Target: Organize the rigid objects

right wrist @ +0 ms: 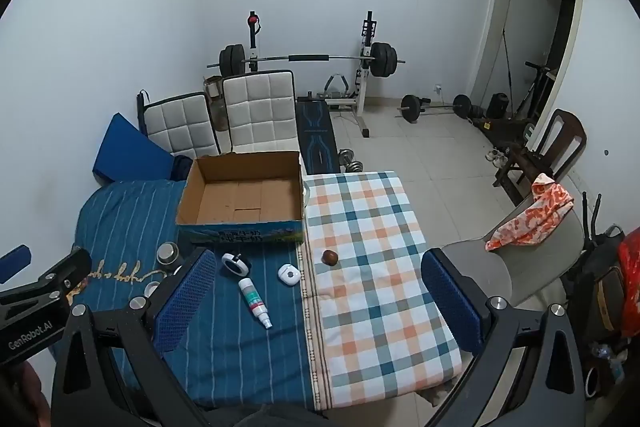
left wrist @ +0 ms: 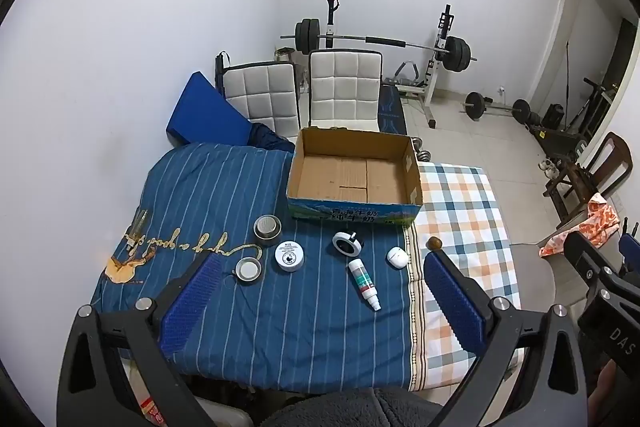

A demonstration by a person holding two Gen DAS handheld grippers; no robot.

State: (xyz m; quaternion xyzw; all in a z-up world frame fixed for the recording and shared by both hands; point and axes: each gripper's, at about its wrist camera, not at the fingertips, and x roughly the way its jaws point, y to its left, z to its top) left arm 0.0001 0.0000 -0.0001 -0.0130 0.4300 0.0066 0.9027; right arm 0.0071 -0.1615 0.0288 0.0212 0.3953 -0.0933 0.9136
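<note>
An open cardboard box (left wrist: pixel 354 175) (right wrist: pixel 244 193) stands empty at the far side of a cloth-covered table. In front of it on the blue striped cloth lie a white spray bottle (left wrist: pixel 363 283) (right wrist: pixel 255 302), a white earbud case (left wrist: pixel 397 257) (right wrist: pixel 289 272), a black-and-white round case (left wrist: pixel 347 243) (right wrist: pixel 235 264), a white round tin (left wrist: pixel 289 255), a tape roll with a metal cup (left wrist: pixel 267 227) (right wrist: pixel 167 253) and a second tape roll (left wrist: pixel 248 269). A brown nut (left wrist: pixel 435 243) (right wrist: pixel 330 257) sits on the plaid cloth. My left gripper (left wrist: pixel 320 303) and right gripper (right wrist: pixel 316 299) are both open and empty, above the near table edge.
Two white padded chairs (left wrist: pixel 344 87) and a blue cushion (left wrist: pixel 204 111) stand behind the table. A weight bench with barbell (left wrist: pixel 380 43) is by the far wall. A grey chair with an orange cloth (right wrist: pixel 532 215) is at the right. A glass bottle (left wrist: pixel 138 227) lies at the table's left.
</note>
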